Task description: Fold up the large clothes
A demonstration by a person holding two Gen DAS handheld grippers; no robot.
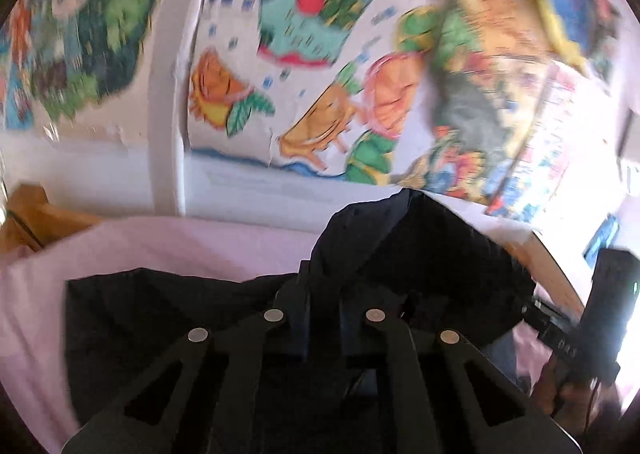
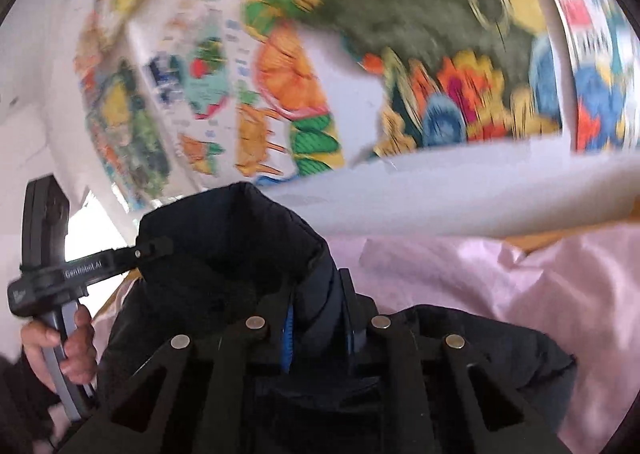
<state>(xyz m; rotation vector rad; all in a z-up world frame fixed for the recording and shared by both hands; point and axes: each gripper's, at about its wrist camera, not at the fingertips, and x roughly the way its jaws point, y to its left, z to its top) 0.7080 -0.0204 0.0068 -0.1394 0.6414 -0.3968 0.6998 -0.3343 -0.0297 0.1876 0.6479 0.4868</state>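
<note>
Both claws, left (image 1: 324,294) & right (image 2: 320,294), are clamped on the dark puffy jacket (image 1: 420,254), bunched up just ahead of the fingers. Prob raised off the pink bedsheet (image 2: 520,286) to let it hang straight for a fold.

The left tongs (image 1: 324,304) and right tongs (image 2: 318,296) were matte black with round silver rivets on their linkage arms. The left hand (image 2: 66,350) showed bare skin around a grey handle.

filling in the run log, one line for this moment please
task: fold large clothes | left gripper: shut on dark jacket | right gripper: shut on dark jacket | jacket lifted over pink sheet | views blurred
</note>
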